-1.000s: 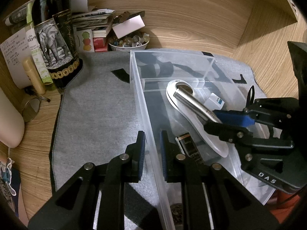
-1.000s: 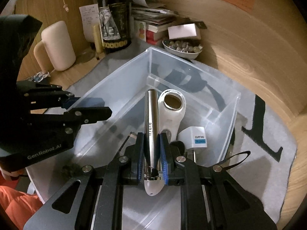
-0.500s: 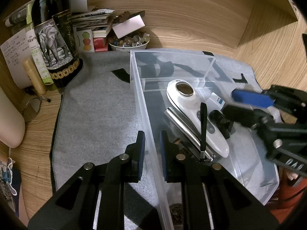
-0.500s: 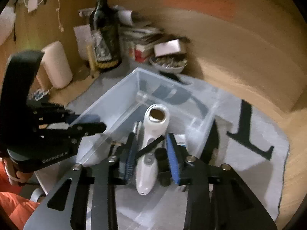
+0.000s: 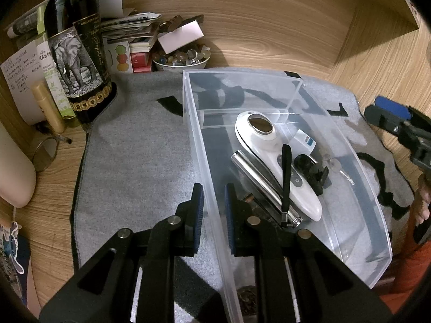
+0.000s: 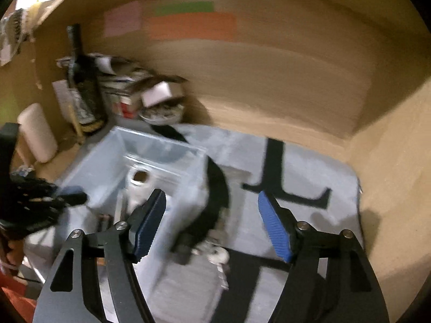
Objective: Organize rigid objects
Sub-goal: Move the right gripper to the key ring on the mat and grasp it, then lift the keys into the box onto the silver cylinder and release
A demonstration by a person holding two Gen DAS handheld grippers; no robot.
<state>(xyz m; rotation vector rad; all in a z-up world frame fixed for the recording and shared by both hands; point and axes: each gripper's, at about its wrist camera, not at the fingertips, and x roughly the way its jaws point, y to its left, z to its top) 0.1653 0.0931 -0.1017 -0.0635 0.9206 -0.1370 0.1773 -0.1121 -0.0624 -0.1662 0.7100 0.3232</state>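
Right hand-held gripper (image 6: 211, 224) gapes wide above blurred clear bin (image 6: 161, 148).

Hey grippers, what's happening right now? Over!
Left gripper clamped on clear plastic bin wall. Right gripper open, empty. Silver metal tube lies in bin beside white handheld device. Nothing blocking.

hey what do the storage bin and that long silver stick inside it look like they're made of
The storage bin looks like clear rigid plastic: the grey mat shows straight through its walls, and the edges catch soft glare. The silver stick looks like polished metal, probably steel or aluminium, judging by its bright mirror-like streak; metallised plastic can't be ruled out.
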